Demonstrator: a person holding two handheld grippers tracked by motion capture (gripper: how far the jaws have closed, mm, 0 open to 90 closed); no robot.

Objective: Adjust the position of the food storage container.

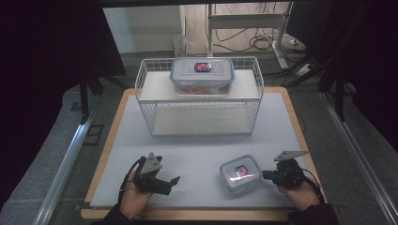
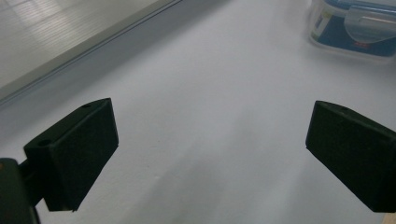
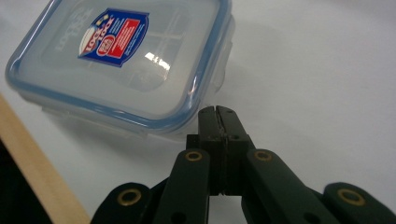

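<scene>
Small box [image 1: 240,174]: square, clear plastic, blue-rimmed lid with a red and blue label, lying flat on the white mat [image 1: 197,154] near the front edge, well in front of the wire basket [image 1: 199,96]. Lid clipped on; contents not readable through the plastic.

Right gripper [image 1: 265,175]: just right of the small box, tips at its side wall. Jaws pressed together with nothing between them, plain in the right gripper view [image 3: 218,114], where the tips sit right at the lid's rim [image 3: 140,119]; contact not certain. Same view: label print and side latch of the lid, and a strip of wooden table edge [image 3: 42,177] beside the mat, details lost from above.

Left gripper [image 1: 174,181]: left of the small box, well apart from it, resting low over the mat. Jaws wide open and empty, seen in the left gripper view [image 2: 210,154]; small box [image 2: 355,28] at the far upper right of that view, blurred.

Large box [image 1: 202,75]: from above, rectangular, clear, blue-rimmed, labelled lid on, on the upper shelf of the wire basket. Something orange-red inside, not identifiable. Lower shelf of the basket bare.

Surface: white mat over a wooden table. Behind the basket: grey floor, cables [image 1: 253,42], dark stands.
</scene>
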